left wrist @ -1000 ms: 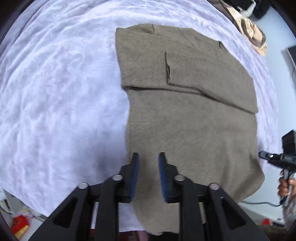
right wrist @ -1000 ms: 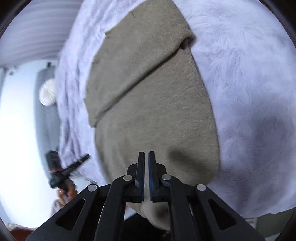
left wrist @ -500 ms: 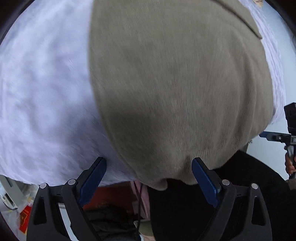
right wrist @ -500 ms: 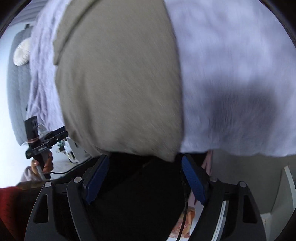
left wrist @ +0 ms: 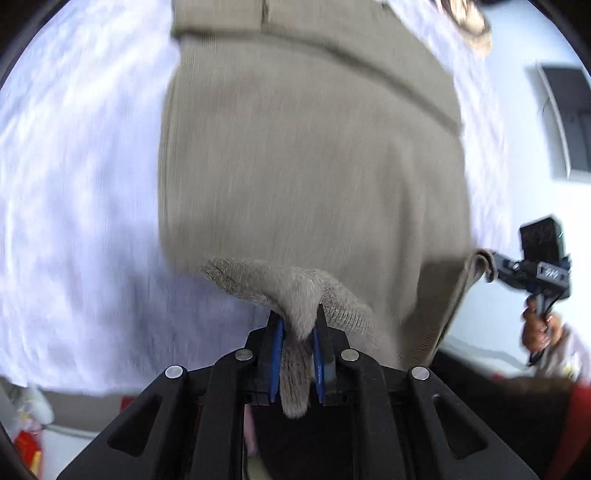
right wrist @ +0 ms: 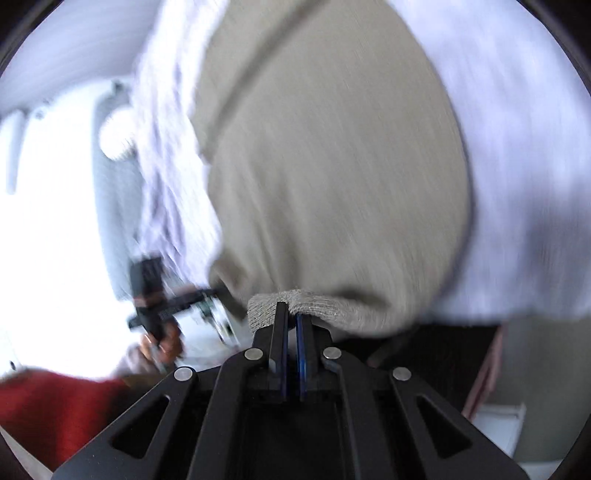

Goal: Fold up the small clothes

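An olive-brown knit garment (left wrist: 314, 166) lies on a white fluffy cover (left wrist: 74, 184), its sleeves folded across the far part. My left gripper (left wrist: 297, 325) is shut on the garment's near hem, which bunches up between the blue pads. My right gripper (right wrist: 291, 314) is shut on the other near corner of the same garment (right wrist: 332, 166). Both hem corners are lifted off the cover. Both views are motion-blurred.
The white cover (right wrist: 517, 166) ends at the near bed edge. The right gripper and hand show in the left wrist view (left wrist: 543, 273); the left one shows in the right wrist view (right wrist: 159, 302). Tan cloth (left wrist: 472, 26) lies at the far right.
Both grippers were wide open at the hem half a second ago. Both have since shut on the hem corners and lifted them.
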### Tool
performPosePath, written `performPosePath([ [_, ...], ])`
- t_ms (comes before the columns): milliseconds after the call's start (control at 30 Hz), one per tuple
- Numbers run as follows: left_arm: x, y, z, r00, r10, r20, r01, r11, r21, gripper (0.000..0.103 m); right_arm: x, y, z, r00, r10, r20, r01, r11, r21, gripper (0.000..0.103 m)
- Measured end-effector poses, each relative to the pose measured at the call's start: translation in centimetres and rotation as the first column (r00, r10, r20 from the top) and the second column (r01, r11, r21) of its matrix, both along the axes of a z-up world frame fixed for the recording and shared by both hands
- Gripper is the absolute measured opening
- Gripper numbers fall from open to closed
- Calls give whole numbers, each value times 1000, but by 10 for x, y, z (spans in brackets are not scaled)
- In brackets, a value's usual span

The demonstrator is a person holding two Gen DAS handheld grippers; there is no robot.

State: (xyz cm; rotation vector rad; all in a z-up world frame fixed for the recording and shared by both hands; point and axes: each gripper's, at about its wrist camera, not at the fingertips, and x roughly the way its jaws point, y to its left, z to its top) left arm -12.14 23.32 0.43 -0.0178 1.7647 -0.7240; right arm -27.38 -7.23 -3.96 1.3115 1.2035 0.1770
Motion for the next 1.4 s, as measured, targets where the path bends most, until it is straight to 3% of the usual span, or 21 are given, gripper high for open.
performPosePath([
  [100, 37, -22, 2, 997, 41, 72, -42, 999, 1, 16, 29, -22, -10, 999, -37, 4, 37, 999, -33, 4],
  [167, 59, -38, 4, 993, 49, 110, -54, 998, 37, 16, 49, -31, -20, 999, -34, -40, 30, 996, -87, 4],
  [300, 82, -52, 14, 977, 9, 215, -37, 991, 129, 17, 70, -41, -33, 990, -18, -143, -9, 983, -184, 4],
  [367, 80, -46, 23, 961, -25, 274, -24, 984, 176, 20, 59, -50, -26, 989, 3, -151, -33, 980, -198, 7],
  [433, 94, -34, 30, 943, -53, 330, -21, 976, 216, 81, 54, -52, -18, 986, 11, -165, -49, 973, -226, 8],
  [467, 92, -26, 37, 926, -52, 374, -30, 977, 210, 87, 56, -49, -14, 986, 13, -165, -52, 970, -236, 8],
  [533, 82, -24, 46, 895, -86, 438, -12, 976, 216, 87, 55, -49, -6, 987, 14, -163, -58, 960, -273, 12],
  [600, 79, -23, 48, 887, -121, 446, 18, 973, 229, 87, 58, -50, 7, 987, 27, -156, -79, 938, -337, 40],
  [633, 77, -33, 43, 886, -138, 443, 36, 972, 231, 87, 63, -53, 14, 988, 43, -151, -98, 921, -378, 62],
  [767, 73, -53, 23, 882, -249, 401, 154, 955, 254, 87, 85, -40, 31, 980, 107, -168, -179, 843, -508, 65],
  [900, 79, -92, -2, 888, -308, 341, 242, 944, 224, 87, 101, -30, 26, 963, 188, -193, -264, 799, -540, 65],
  [1033, 74, -132, -11, 843, -408, 350, 352, 912, 212, 87, 118, -8, 15, 927, 283, -246, -374, 713, -593, 65],
  [1067, 71, -139, -15, 835, -430, 344, 375, 901, 218, 87, 120, -5, 12, 919, 295, -260, -393, 694, -603, 65],
  [1100, 68, -146, -20, 824, -457, 337, 398, 888, 231, 74, 122, -1, 6, 909, 308, -280, -416, 674, -610, 65],
  [1133, 63, -150, -25, 807, -486, 336, 417, 872, 259, 32, 124, 5, 3, 900, 318, -297, -435, 660, -612, 61],
  [1167, 60, -151, -29, 798, -507, 326, 429, 857, 285, 11, 125, 10, 0, 888, 336, -315, -461, 642, -613, 42],
  [1200, 58, -149, -30, 800, -509, 318, 429, 856, 289, 7, 125, 18, 0, 869, 365, -333, -493, 604, -626, 27],
  [1233, 56, -144, -24, 804, -487, 342, 417, 871, 261, 7, 124, 27, 4, 853, 397, -340, -518, 558, -648, 6],
  [1333, 53, -124, 5, 825, -411, 387, 368, 911, 183, 7, 113, 49, 30, 822, 465, -329, -527, 405, -747, 6],
  [1400, 56, -107, 30, 839, -343, 423, 309, 939, 149, 7, 107, 53, 52, 830, 461, -315, -495, 346, -797, 6],
])
